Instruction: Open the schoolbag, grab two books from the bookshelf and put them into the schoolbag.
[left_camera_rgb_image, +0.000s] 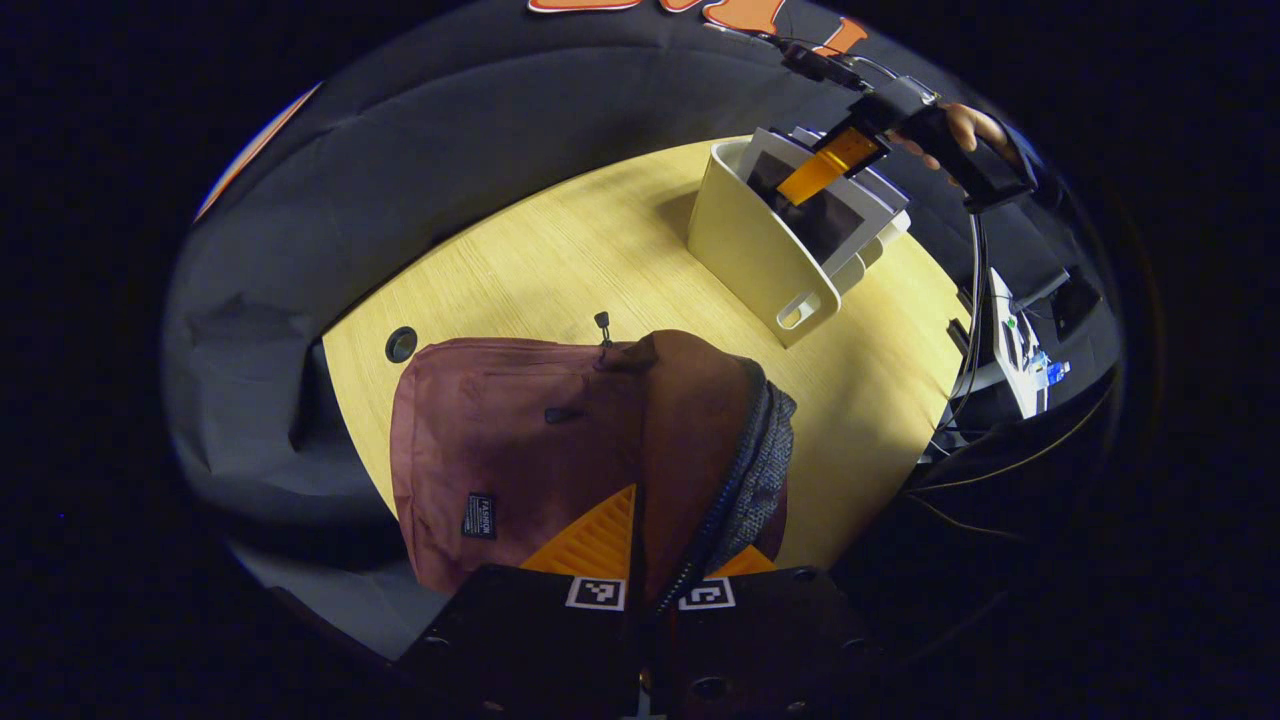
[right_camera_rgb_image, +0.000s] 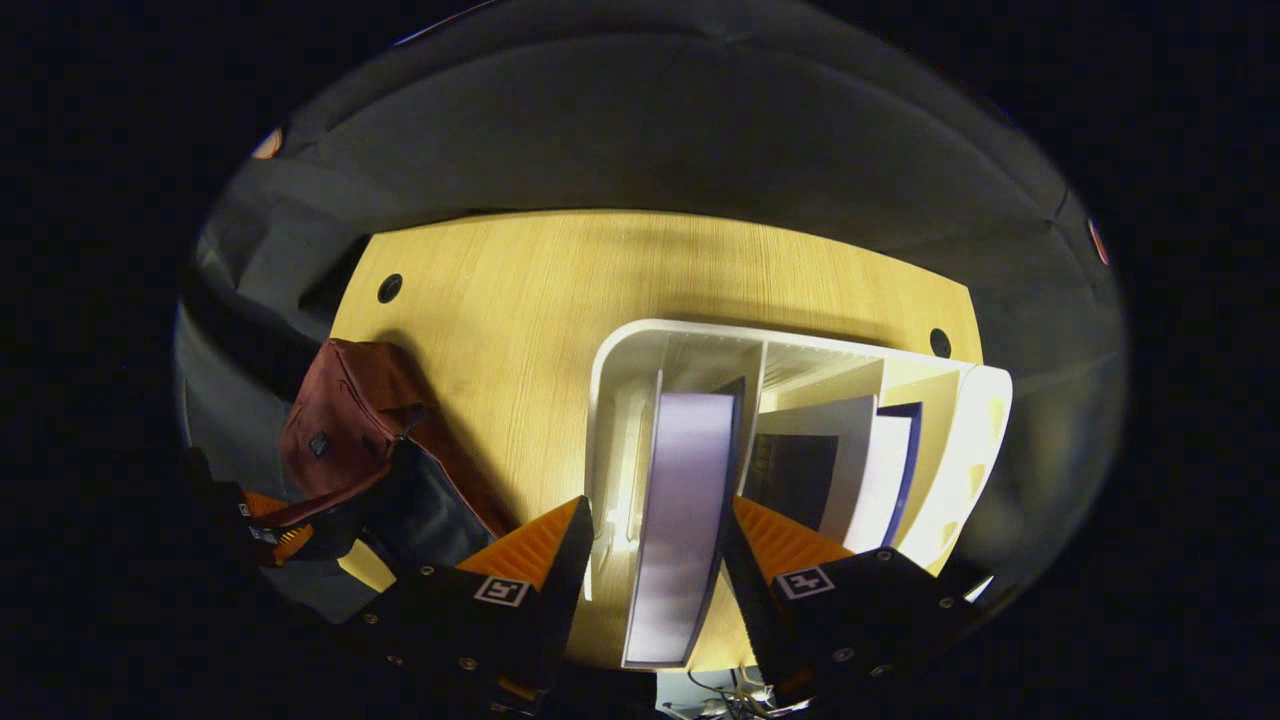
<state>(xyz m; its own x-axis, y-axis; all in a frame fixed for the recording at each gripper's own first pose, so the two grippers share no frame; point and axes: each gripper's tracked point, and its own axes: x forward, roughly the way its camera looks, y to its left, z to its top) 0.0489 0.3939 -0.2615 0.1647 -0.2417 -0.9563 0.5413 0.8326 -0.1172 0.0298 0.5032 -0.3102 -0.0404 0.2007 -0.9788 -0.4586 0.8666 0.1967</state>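
Note:
The maroon schoolbag (left_camera_rgb_image: 500, 440) lies on the wooden table (left_camera_rgb_image: 560, 260), its zipper parted. My left gripper (left_camera_rgb_image: 665, 560) is shut on the bag's top flap beside the zipper; in the right gripper view that gripper (right_camera_rgb_image: 275, 530) holds the bag (right_camera_rgb_image: 340, 420) so the dark inside shows. The white bookshelf (right_camera_rgb_image: 620, 350) stands to the right of the bag. My right gripper (right_camera_rgb_image: 655, 540) is open and straddles an upright pale book (right_camera_rgb_image: 685, 500) from above, the right finger close against it and a gap on the left. In the left gripper view the right gripper (left_camera_rgb_image: 830, 165) reaches down into the bookshelf (left_camera_rgb_image: 750, 250).
More books (right_camera_rgb_image: 860, 450) stand in the shelf's right compartment. The table has round cable holes (left_camera_rgb_image: 401, 344) (right_camera_rgb_image: 938, 342). Cables and a small device (left_camera_rgb_image: 1020, 350) lie off the table's right edge. A hand (left_camera_rgb_image: 965, 125) holds the right gripper.

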